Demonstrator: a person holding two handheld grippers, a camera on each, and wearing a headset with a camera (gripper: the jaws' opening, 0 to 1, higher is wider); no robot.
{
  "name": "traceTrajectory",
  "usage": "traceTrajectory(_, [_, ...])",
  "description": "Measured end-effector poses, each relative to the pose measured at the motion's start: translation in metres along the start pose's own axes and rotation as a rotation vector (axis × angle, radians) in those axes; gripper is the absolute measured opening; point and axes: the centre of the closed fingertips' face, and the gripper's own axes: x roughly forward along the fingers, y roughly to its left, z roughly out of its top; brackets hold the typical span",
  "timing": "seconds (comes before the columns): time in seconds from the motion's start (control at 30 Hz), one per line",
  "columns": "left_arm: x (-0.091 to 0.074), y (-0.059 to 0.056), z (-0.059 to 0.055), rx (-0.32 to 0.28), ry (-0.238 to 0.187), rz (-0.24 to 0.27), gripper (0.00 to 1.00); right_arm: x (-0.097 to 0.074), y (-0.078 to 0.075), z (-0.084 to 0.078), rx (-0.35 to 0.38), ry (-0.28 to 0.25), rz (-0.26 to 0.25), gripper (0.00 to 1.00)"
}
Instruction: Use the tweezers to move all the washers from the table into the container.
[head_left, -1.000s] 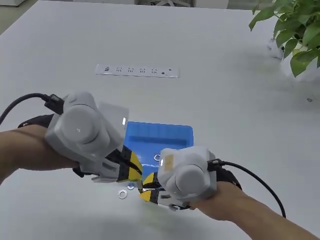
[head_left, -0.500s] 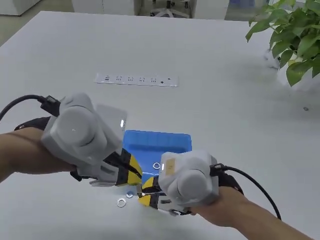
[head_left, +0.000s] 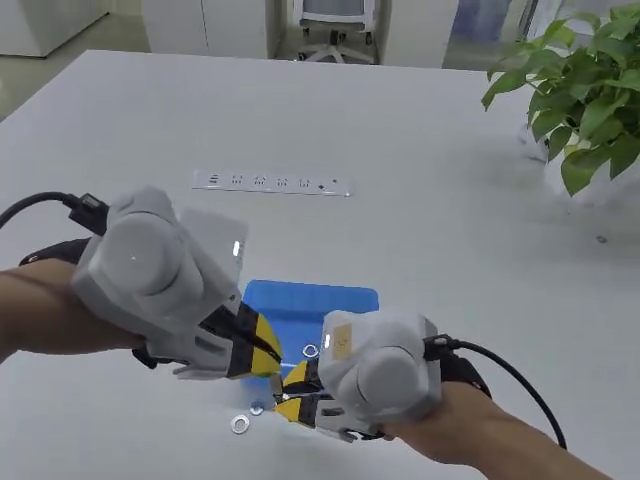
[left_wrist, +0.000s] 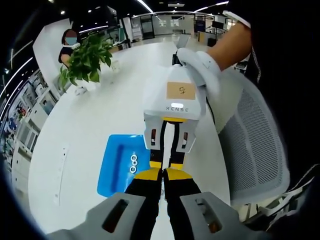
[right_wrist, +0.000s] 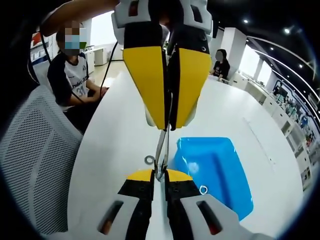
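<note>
Both grippers pinched on the same tweezers (right_wrist: 163, 145), nose to nose at the bottom centre of the head view

In the right gripper view the left gripper (right_wrist: 167, 122) drops in from the top, jaws clamped on the tweezers, and the right gripper (right_wrist: 159, 176) has its jaws closed on the other end. In the head view the blue container (head_left: 330, 300) sits just above them with a washer (head_left: 310, 351) inside near its lower edge. Two loose washers (head_left: 240, 424) lie on the table (head_left: 450, 200), lower left of the jaws.
</note>
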Motion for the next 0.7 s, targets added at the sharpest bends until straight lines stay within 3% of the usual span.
traceTrajectory(0.33, [-0.006,0.008,0.013,0.033,-0.009,0.017,0.06,-0.011,-0.012,0.006,-0.012,-0.005,-0.029,0.09])
traceTrajectory(0.7, [-0.007,0.026,0.024,0.061,-0.02,0.023,0.06,-0.019,-0.034,0.007,-0.007,-0.009,-0.068,0.09])
